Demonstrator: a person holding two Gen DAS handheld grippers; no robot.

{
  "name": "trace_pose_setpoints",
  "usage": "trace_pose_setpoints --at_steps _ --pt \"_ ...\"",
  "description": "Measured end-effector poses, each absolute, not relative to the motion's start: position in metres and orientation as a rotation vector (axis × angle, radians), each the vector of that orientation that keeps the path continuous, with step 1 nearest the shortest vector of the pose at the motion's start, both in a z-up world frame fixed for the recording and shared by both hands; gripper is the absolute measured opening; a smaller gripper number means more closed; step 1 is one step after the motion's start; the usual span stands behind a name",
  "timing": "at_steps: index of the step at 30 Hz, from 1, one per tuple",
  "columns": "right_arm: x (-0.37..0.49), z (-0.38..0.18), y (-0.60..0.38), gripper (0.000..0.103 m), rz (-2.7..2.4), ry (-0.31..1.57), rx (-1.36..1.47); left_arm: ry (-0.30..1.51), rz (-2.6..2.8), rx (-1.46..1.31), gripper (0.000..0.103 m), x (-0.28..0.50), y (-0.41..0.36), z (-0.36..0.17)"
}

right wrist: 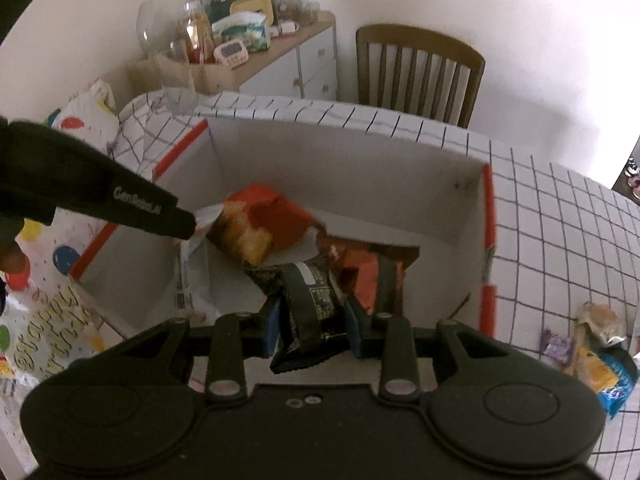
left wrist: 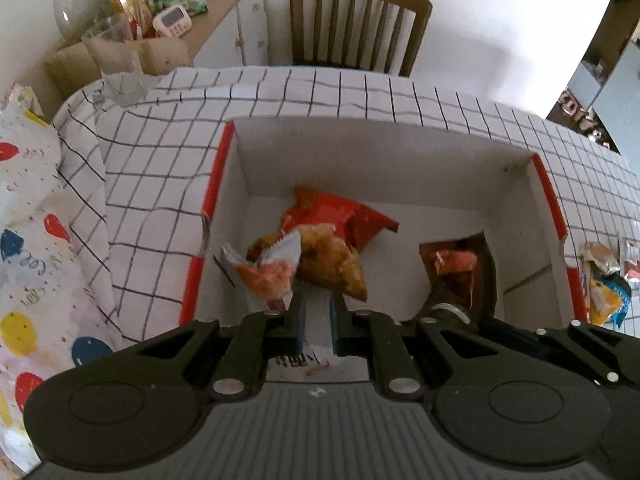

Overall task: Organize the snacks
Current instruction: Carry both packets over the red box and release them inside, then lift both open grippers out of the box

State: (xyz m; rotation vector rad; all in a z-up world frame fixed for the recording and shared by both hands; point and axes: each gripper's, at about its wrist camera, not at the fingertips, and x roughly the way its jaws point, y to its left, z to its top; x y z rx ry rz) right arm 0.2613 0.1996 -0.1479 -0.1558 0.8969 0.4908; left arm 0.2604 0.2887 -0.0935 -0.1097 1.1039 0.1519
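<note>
On a grid-patterned tablecloth (left wrist: 160, 168) sits a white box (right wrist: 360, 160), a wooden chair (left wrist: 356, 20) beyond it; over the box the left gripper (left wrist: 318, 304) clamps an orange snack bag (left wrist: 320, 260), the right gripper (right wrist: 312, 320) a black packet (right wrist: 312, 292).

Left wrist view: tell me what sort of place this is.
Probably a home dining area: a wooden chair stands against the wall behind a table in a checked tablecloth, and a cluttered sideboard holds a kitchen timer.
</note>
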Motion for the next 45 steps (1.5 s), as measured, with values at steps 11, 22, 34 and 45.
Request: trace_pose_setpoints --at_steps 11,22,34,45 --pt "0.257 -0.159 0.206 0.035 0.517 0.934 -0.169 1.135 0.137 -0.138 0.012 0.25 0.284 -0.108" --pt "0.248 -0.137 0.184 0.047 0.539 0.904 -0.122 1.103 0.111 -0.141 0.012 0.234 0.273 -0.092" --pt "0.222 -0.104 0.152 0.064 0.544 0.829 -0.087 1.041 0.055 -0.151 0.013 0.207 0.255 -0.061" --pt "0.193 -0.075 0.107 0.076 0.558 0.748 -0.081 0.987 0.006 -0.149 0.016 0.187 0.216 -0.037"
